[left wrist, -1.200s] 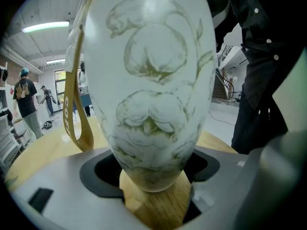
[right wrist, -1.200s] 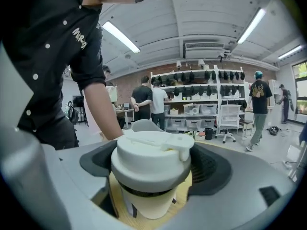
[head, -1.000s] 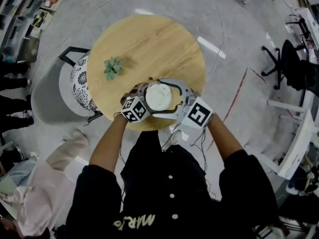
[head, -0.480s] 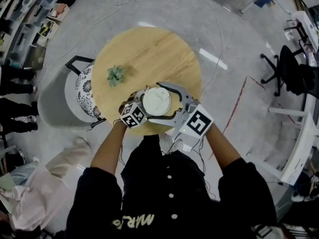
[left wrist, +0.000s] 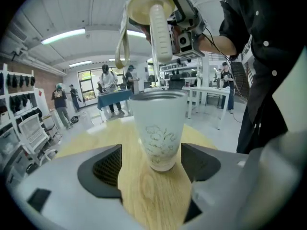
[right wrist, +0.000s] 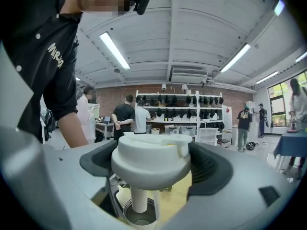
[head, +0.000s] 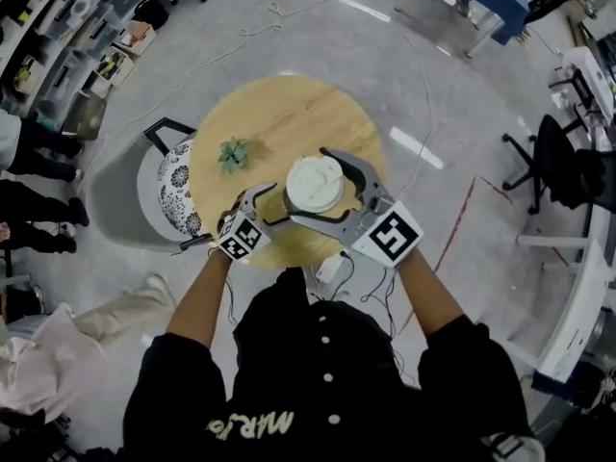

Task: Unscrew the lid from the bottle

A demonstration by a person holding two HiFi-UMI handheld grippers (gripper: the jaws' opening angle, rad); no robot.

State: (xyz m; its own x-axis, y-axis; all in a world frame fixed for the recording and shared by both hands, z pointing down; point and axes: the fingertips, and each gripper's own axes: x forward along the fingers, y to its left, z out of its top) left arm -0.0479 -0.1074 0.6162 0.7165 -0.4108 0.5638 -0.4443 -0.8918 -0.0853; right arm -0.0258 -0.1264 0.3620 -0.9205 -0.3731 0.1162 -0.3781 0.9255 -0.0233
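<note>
Lid (right wrist: 149, 162) now lifted clear of bottle (left wrist: 158, 128), right claw (head: 310, 189) gripping it, left claw (left wrist: 152, 164) loose round bottle, so unscrewing's done imo.

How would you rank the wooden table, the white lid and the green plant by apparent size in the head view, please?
1. wooden table
2. white lid, nearer the camera, which enlarges it
3. green plant

A round wooden table (head: 289, 114) stands on a grey polished floor (head: 462, 75), which is crossed by a red line (head: 458, 218) and a loose cable (head: 241, 41). A black office chair (head: 558, 157) sits at the right. Long ceiling lights (right wrist: 114, 49) run overhead — white shelves (right wrist: 192, 116) line a brick wall (right wrist: 115, 92), and a window (left wrist: 90, 78) glows elsewhere.
</note>
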